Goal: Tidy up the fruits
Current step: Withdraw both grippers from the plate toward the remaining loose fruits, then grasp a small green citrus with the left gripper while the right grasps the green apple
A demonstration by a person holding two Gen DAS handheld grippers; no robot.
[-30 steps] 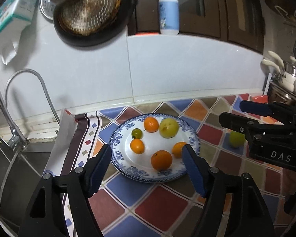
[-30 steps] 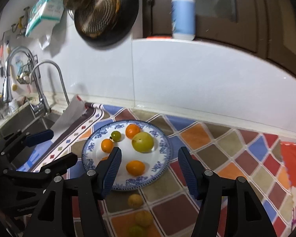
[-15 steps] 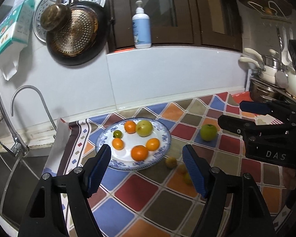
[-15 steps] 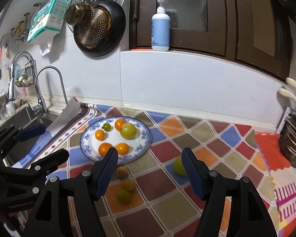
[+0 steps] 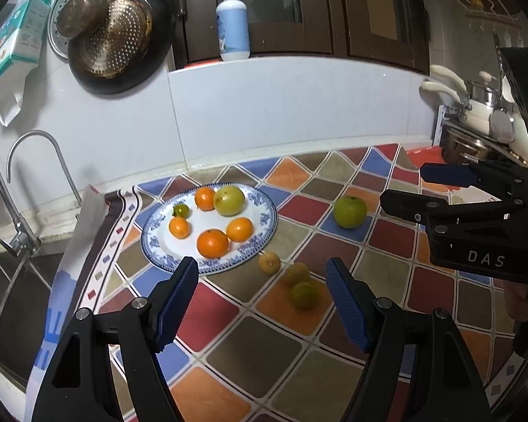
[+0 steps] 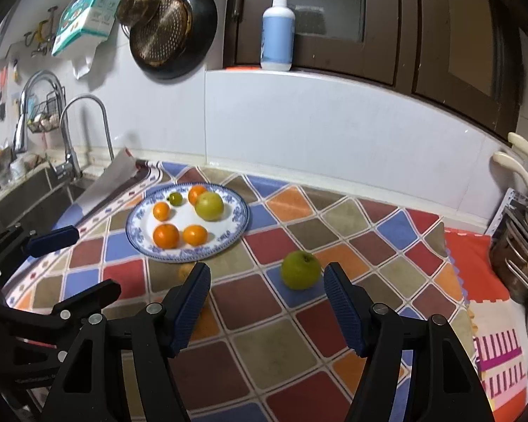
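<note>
Overhead-ish, both wrist views look down on a checkered tablecloth (image 5: 228,320) in red, blue, orange and olive diamonds. Left gripper (image 5: 262,281) sits low centre of its frame, fingers spread wide, holding nothing; right gripper (image 6: 267,286) likewise wide apart and empty, low centre of its own frame. Blue-and-white plate (image 5: 264,218) lies left of centre on the cloth, carrying four oranges, a small dark green fruit (image 5: 180,210) and a large yellow-green fruit (image 5: 229,199) at its far edge. Off the plate: a green apple (image 6: 300,269) alone on a blue diamond, just ahead of the right gripper's right finger; in the left view it sits right of centre, well apart from the plate. Three small yellowish fruits (image 5: 292,277) cluster on the cloth just beyond the plate's near rim, between the left fingers in that view; in the right view the left finger hides most of them. Surroundings: sink (image 5: 14,302) and curved faucet (image 5: 35,161) at left edge, a dark pan with a brass strainer (image 5: 119,42) hanging on the white tiled wall upper left, a pump bottle (image 5: 233,23) on the ledge top centre below dark cabinet doors, steel pots (image 6: 517,263) at right edge. Right gripper's black body crosses the right side of the left view.
</note>
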